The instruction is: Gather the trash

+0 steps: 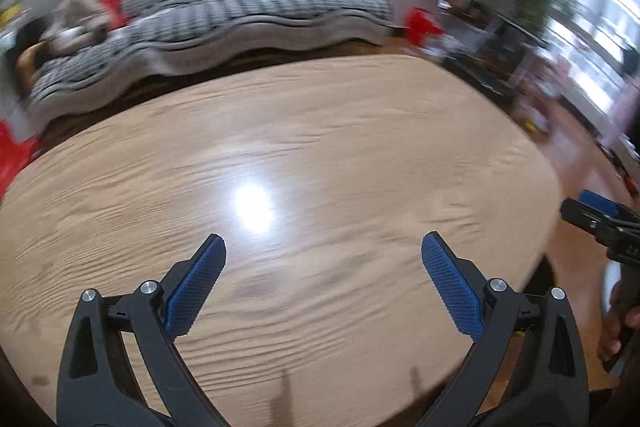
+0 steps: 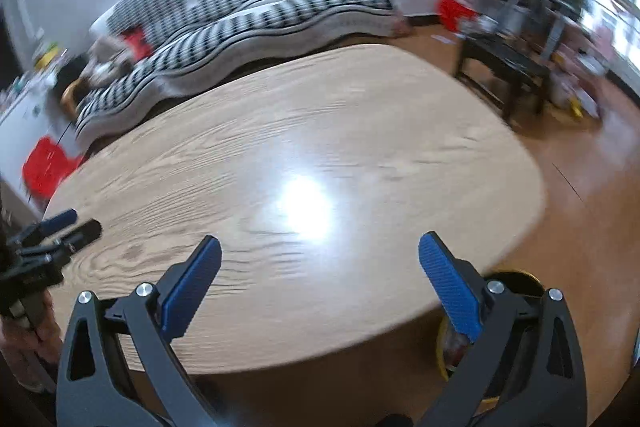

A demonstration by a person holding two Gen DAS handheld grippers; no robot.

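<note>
Item one, the carrier: a light oak-grain oval wooden table [image 1: 280, 131], glossy, with a lamp glare near its middle. We find no trash on any part of its top in either wrist view; both pictures are blurred, so a small scrap could escape us.

Item two, beyond the far edge: a black-and-white striped sofa [image 1: 224, 15], with red plastic stools [image 2: 46, 167] off the far-left corner and a dark low side table [image 2: 504, 63] off the far-right corner.

Item three: a yellow-rimmed round bin [image 2: 444, 347], as we judge it, on the floor just below the table's near-right edge, mostly hidden behind the right tool's finger. Something reddish lies inside; we cannot tell what.

Item four: our left gripper [image 1: 323, 259], spread wide and holding nothing, over the near edge.

Item five: our right gripper [image 2: 320, 259], likewise spread and holding nothing, over the near-right edge.

Deciding relation: the bin lies below and to the right of the right gripper, well apart from the left one, so the right hand is nearer. No long axis is readable.
</note>
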